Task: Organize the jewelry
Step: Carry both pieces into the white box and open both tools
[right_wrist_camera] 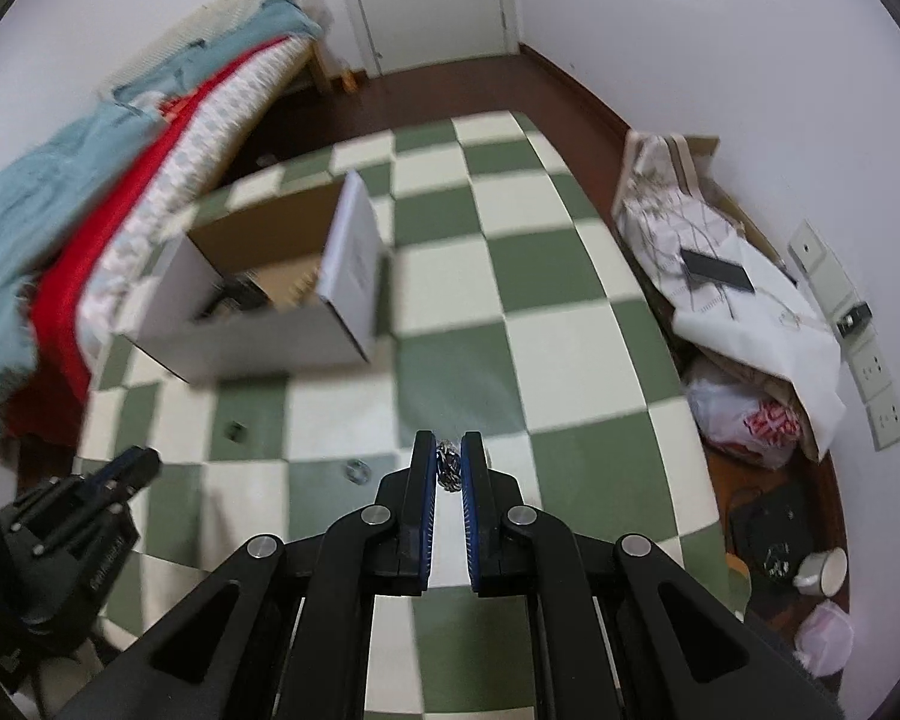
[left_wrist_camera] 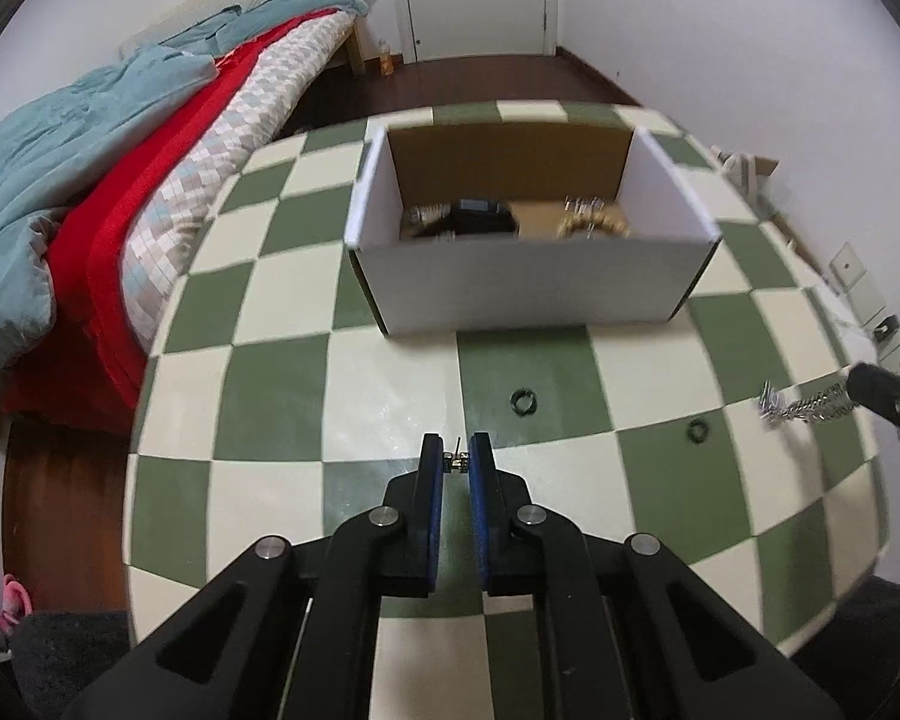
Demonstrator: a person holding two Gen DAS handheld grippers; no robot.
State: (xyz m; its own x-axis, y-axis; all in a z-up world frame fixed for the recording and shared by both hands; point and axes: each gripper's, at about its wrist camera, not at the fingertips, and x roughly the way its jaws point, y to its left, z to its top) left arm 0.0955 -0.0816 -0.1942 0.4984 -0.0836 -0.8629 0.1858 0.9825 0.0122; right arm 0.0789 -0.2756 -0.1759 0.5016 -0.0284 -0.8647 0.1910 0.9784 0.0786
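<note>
Left hand-held gripper [left_wrist_camera: 456, 459] pinching small silver earring [left_wrist_camera: 455, 463]; right hand-held gripper [right_wrist_camera: 448, 467] clamped on silver chain bracelet [right_wrist_camera: 448, 468]; white cardboard box [left_wrist_camera: 528, 282] at twelve o'clock on checkered tabletop [left_wrist_camera: 306, 396]

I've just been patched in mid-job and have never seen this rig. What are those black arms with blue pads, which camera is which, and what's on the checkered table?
Both pictures come from cameras mounted on two hand-held grippers, looking forward along their fingers.

The left wrist view shows the left gripper shut on a small metal earring. At that picture's right edge you see the right gripper carrying a silver chain bracelet.

The right wrist view shows that same right gripper from behind, the bracelet pinched between its blue pads. The left gripper appears at lower left.

On the checkered tablecloth sits an open white cardboard box already holding jewelry, with two small dark rings loose in front of it.
</note>
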